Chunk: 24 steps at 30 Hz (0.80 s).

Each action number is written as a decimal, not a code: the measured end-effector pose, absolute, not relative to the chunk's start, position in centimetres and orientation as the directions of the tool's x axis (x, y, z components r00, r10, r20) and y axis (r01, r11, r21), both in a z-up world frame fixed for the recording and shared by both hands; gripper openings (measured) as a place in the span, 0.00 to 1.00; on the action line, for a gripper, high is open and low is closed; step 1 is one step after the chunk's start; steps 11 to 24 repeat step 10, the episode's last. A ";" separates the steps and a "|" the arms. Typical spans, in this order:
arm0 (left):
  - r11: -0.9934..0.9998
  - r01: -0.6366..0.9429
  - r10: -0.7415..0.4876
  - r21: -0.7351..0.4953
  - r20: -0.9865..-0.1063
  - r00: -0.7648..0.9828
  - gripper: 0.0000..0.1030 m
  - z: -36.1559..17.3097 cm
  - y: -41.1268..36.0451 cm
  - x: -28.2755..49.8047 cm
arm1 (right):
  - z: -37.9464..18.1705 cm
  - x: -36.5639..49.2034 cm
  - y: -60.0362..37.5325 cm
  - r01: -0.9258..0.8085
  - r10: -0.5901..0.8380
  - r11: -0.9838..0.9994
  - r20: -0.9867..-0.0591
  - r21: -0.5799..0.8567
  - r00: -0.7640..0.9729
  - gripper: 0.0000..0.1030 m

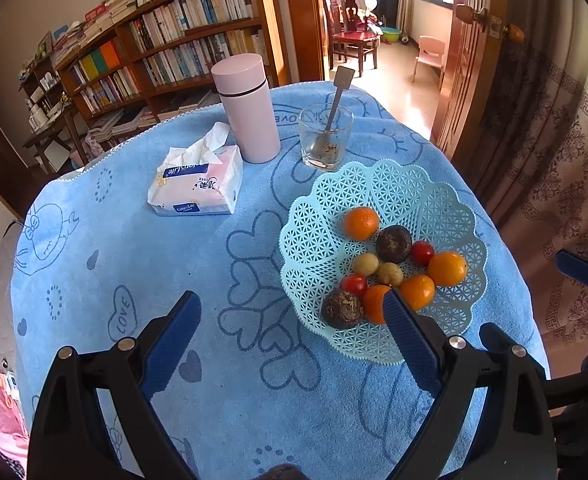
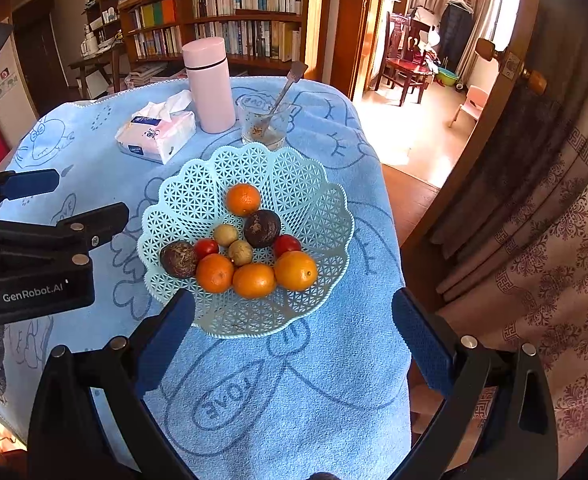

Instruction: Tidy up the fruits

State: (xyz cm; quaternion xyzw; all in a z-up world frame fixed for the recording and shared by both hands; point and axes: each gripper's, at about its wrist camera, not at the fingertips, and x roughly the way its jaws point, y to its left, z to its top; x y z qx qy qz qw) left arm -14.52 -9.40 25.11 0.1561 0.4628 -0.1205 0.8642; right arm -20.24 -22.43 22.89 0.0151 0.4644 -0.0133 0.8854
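A pale teal lattice basket (image 1: 317, 240) (image 2: 214, 184) sits on the blue towel and holds all the fruit in sight. Inside are several oranges (image 1: 360, 223) (image 2: 243, 199), two dark passion fruits (image 1: 393, 243) (image 2: 262, 228), two cherry tomatoes (image 1: 421, 252) (image 2: 287, 244) and two small tan longans (image 1: 365, 264) (image 2: 225, 235). My left gripper (image 1: 290, 295) is open and empty, its right finger over the basket's near-left rim. My right gripper (image 2: 294, 296) is open and empty, straddling the basket's near rim from above. The left gripper's fingers (image 2: 34, 185) show at the left edge of the right wrist view.
Behind the basket stand a pink flask (image 1: 246, 108), a glass with a spoon (image 1: 325, 140) and a tissue pack (image 1: 196, 184). The towel-covered table (image 1: 174, 272) drops off just right of the basket. A wooden door and a patterned curtain (image 2: 553, 240) stand to the right.
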 end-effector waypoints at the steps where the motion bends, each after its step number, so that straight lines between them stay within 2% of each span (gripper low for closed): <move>1: 0.922 0.356 -0.068 0.153 -0.840 0.538 0.89 25.0 -9.2 -14.5 | 22.7 -20.2 -22.2 0.037 -0.007 0.999 -0.827 0.016 0.562 0.97; 5: 0.930 0.341 -0.054 0.140 -0.863 0.502 0.89 23.9 -7.7 -14.4 | 21.3 -20.2 -20.5 0.011 0.033 0.999 -0.855 0.045 0.518 0.97; 10: 0.950 0.273 0.019 0.155 -0.896 0.443 0.89 21.4 -3.5 -14.5 | 19.0 -20.0 -16.4 -0.063 0.122 0.992 -0.892 0.105 0.435 0.97; 24: 0.950 0.273 0.019 0.155 -0.896 0.443 0.89 21.4 -3.5 -14.5 | 19.0 -20.0 -16.4 -0.063 0.122 0.992 -0.892 0.105 0.435 0.97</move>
